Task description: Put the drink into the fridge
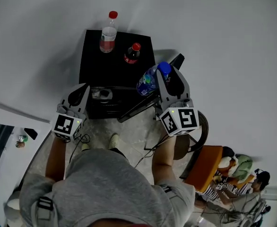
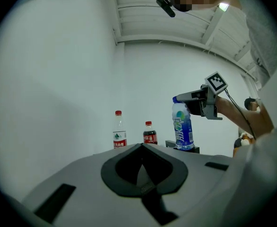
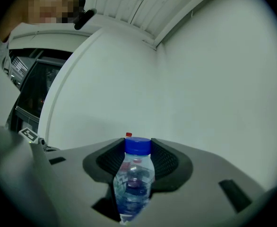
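A blue-capped drink bottle [image 1: 150, 79] with a blue label is held tilted over the right front corner of the black fridge [image 1: 96, 56]. My right gripper [image 1: 169, 77] is shut on its body. In the right gripper view the bottle [image 3: 136, 178] stands upright between the jaws. In the left gripper view the same bottle [image 2: 182, 126] hangs from the right gripper [image 2: 202, 100]. The fridge door [image 1: 141, 105] looks swung out to the right. My left gripper [image 1: 78, 94] is at the fridge's left front corner; its jaws meet with nothing between them.
A red-capped water bottle [image 1: 108, 32] and a small cola bottle [image 1: 132, 53] stand on the fridge top, seen also as the water bottle [image 2: 119, 134] and the cola [image 2: 149, 134]. Cables [image 1: 145, 152] lie on the floor. An orange chair [image 1: 204, 167] and seated people are at lower right.
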The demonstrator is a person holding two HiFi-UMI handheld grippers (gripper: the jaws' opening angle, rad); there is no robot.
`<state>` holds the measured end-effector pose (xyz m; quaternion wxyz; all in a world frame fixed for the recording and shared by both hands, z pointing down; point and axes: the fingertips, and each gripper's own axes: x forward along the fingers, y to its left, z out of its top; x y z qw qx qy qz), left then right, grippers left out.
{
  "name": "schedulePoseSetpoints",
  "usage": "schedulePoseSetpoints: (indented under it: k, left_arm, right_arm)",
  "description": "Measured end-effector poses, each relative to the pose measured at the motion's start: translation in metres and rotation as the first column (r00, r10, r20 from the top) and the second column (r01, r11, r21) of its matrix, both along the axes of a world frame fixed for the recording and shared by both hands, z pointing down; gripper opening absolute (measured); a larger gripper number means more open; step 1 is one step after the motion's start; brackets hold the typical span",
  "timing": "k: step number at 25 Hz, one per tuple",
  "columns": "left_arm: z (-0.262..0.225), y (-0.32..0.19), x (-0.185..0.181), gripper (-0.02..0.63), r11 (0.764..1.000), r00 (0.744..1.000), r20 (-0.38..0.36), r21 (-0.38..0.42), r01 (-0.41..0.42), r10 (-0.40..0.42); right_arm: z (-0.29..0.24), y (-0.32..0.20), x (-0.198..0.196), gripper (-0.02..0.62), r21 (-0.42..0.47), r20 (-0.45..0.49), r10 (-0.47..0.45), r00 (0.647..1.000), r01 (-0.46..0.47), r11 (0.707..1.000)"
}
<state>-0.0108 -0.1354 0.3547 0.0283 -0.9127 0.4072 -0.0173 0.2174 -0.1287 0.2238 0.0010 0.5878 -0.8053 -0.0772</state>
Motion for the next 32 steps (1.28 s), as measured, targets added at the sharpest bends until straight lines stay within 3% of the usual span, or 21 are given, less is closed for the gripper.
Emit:
schedulePoseSetpoints:
  k: [10,18,26,32]
  left_arm:
    - [0.004,0.028,-0.024,0.005,0.991,0.991,0.009,-0.012,-0.132,0.132]
    - [0.018,0.054,-0.028,0.005,0.977,0.978,-0.004,-0.039,-0.209,0.209]
    - [0.033,0.067,-0.016,0.005,0.976,0.979,-0.009,-0.078,-0.204,0.204]
    - [0.064,0.067,-0.008,0.005,0.985,0.993,0.006,-0.131,-0.114,0.115]
  right_arm:
    - [0.035,0.057,-0.041,0.186,-0.029,0.043,0.107,0.993,-0.106,0.994]
    - [0.088,0.088,-0.072,0.186,-0.104,0.053,0.127,0.99,-0.121,0.987]
    - [0.122,0.099,-0.077,0.186,-0.104,0.048,0.107,0.993,-0.102,0.989]
    - [0.168,0.086,-0.077,0.186,-0.109,0.046,0.017,0.999,-0.012,0.994]
